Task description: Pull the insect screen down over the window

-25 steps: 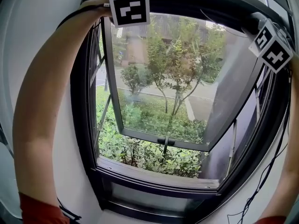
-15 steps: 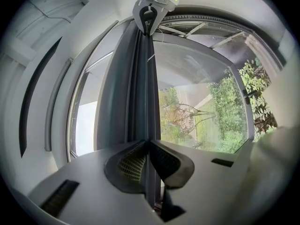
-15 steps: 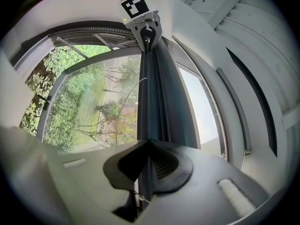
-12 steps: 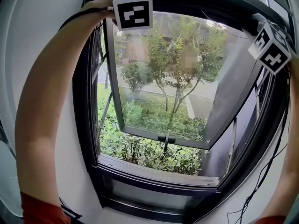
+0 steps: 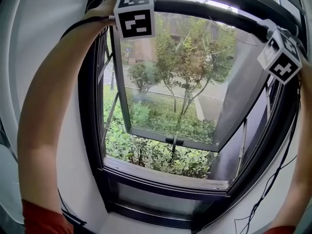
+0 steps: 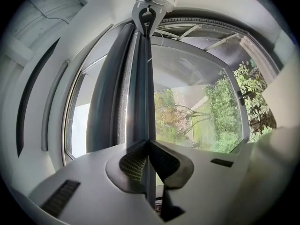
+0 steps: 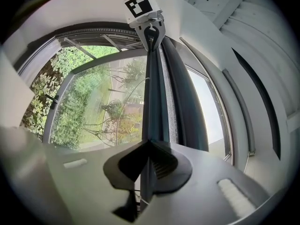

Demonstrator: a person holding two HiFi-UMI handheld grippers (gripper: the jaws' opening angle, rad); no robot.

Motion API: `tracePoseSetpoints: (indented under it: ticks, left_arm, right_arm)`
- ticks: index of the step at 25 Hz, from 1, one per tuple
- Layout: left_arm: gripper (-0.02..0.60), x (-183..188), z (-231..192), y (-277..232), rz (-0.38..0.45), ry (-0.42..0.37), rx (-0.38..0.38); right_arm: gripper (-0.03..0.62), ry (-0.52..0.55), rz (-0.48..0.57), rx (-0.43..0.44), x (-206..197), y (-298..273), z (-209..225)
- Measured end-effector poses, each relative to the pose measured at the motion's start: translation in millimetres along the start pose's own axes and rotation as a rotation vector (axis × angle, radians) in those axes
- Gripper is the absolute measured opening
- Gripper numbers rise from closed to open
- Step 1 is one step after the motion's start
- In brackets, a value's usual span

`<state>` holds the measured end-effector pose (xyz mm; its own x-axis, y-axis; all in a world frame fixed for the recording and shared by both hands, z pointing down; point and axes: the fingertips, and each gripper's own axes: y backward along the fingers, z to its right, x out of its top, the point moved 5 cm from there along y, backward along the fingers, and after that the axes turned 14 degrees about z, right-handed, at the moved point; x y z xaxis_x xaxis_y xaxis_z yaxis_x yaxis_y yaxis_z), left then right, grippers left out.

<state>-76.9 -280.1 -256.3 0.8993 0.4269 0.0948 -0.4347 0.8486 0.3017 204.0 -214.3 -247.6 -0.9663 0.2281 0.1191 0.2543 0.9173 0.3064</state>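
The insect screen's dark pull bar [image 5: 209, 12] runs across the top of the window frame [image 5: 87, 130]. In the head view my left gripper [image 5: 135, 17] is at the bar's left end and my right gripper [image 5: 280, 56] at its right end. In the left gripper view the jaws [image 6: 148, 146] are shut on the bar [image 6: 143, 97], which leads away to the other gripper [image 6: 148, 14]. The right gripper view shows the same: jaws [image 7: 149, 146] shut on the bar [image 7: 153, 97]. Little of the screen mesh shows below the bar.
The glass sash [image 5: 170, 82] stands tilted outward, with its handle [image 5: 173, 141] on the lower rail. Shrubs and trees lie outside. The sill [image 5: 165, 177] is below. Thin cables [image 5: 273, 179] hang along the right side of the frame. White wall [image 5: 44, 13] flanks the window.
The pull bar has come a little lower and now shows across the top of the opening. Both grippers have shifted slightly with it.
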Motion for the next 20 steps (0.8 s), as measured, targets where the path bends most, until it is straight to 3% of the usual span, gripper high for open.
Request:
tracePoseSetpoints:
  ticks: [7,20]
  left_arm:
    - [0.025,4,18,7,0.022,0.003,-0.012]
    - [0.023,6,69,22,0.018,0.038,-0.085]
  right_arm:
    - [0.029,0.0,0.025,-0.025,6,8,-14]
    - [0.026,-0.021,0.071,0.026,10,25,-62]
